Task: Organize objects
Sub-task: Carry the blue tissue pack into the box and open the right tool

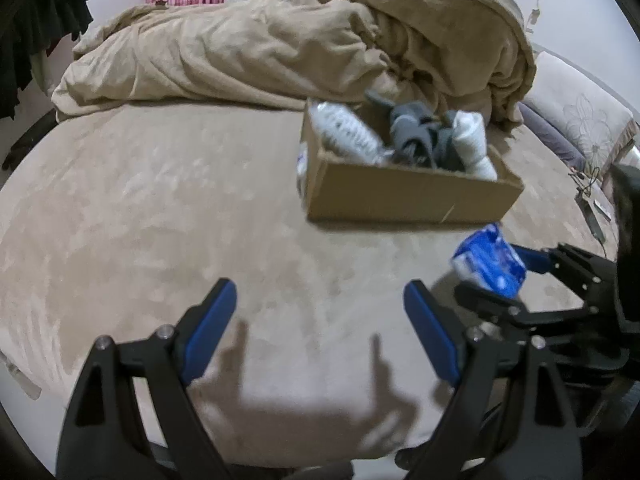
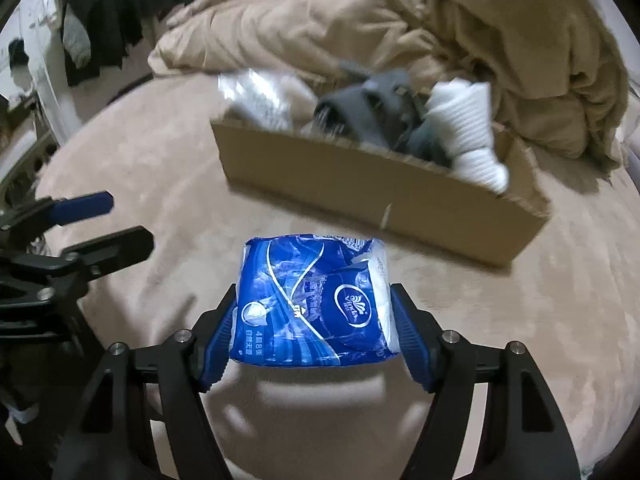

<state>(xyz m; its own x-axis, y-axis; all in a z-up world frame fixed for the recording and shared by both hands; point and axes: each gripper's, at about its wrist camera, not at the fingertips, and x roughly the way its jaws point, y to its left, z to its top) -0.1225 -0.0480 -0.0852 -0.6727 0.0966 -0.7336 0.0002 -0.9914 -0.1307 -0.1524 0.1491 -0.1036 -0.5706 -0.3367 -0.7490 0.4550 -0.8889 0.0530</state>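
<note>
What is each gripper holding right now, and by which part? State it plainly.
The right gripper has the blue tissue pack between its pads, gripped across its two short sides. The left gripper is open and holds nothing.

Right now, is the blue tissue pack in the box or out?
Out: the blue tissue pack sits between the right gripper pads, short of the cardboard box.

Motion blur smears the cardboard box (image 2: 360, 184) and its contents.

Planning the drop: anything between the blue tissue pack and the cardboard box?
Nothing visible. The tissue pack sits between the right gripper pads; only bare bedspread lies before the cardboard box, already holding clothes.
</note>
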